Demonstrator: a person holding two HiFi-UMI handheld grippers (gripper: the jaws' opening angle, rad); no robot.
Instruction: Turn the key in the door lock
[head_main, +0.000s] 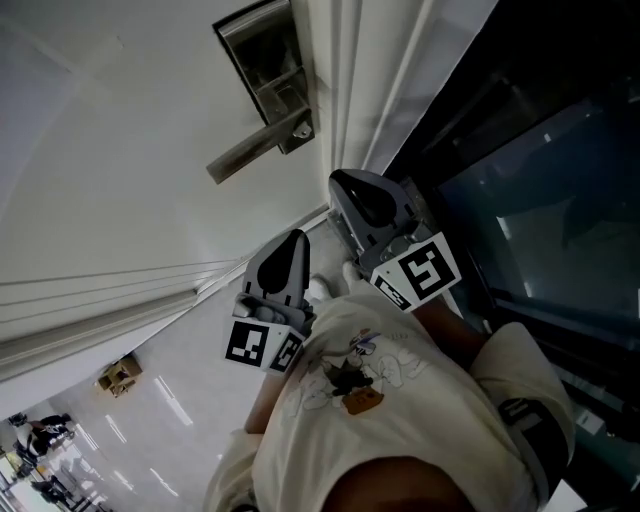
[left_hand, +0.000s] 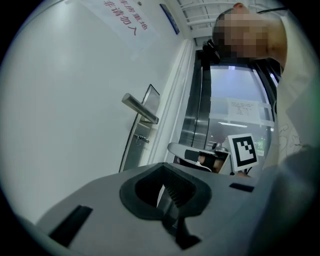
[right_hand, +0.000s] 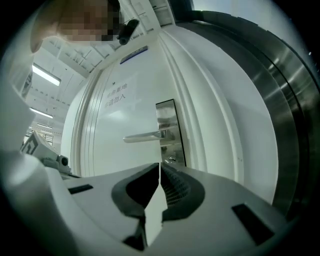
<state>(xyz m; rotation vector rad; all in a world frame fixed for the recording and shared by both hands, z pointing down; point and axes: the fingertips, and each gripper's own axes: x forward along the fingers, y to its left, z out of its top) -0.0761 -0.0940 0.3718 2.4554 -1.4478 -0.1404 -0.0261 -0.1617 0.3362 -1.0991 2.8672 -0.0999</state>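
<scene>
The white door (head_main: 130, 120) carries a steel lock plate (head_main: 268, 70) with a lever handle (head_main: 245, 152). Below the handle a small key (head_main: 300, 130) sits in the lock, also visible as the key (left_hand: 141, 139) and the key (right_hand: 171, 160). My right gripper (head_main: 337, 180) is held back from the door, pointing at the plate, and in its own view the right gripper (right_hand: 160, 164) has its jaw tips together with nothing between them. My left gripper (head_main: 298, 236) hangs lower and further left, away from the lock; the left gripper (left_hand: 163, 166) also looks shut and empty.
The white door frame mouldings (head_main: 350, 80) run beside the lock plate, and right of them is a dark glass panel in a metal frame (head_main: 540, 200). A small cardboard box (head_main: 118, 375) lies on the floor at lower left. The person's white shirt (head_main: 380, 400) fills the foreground.
</scene>
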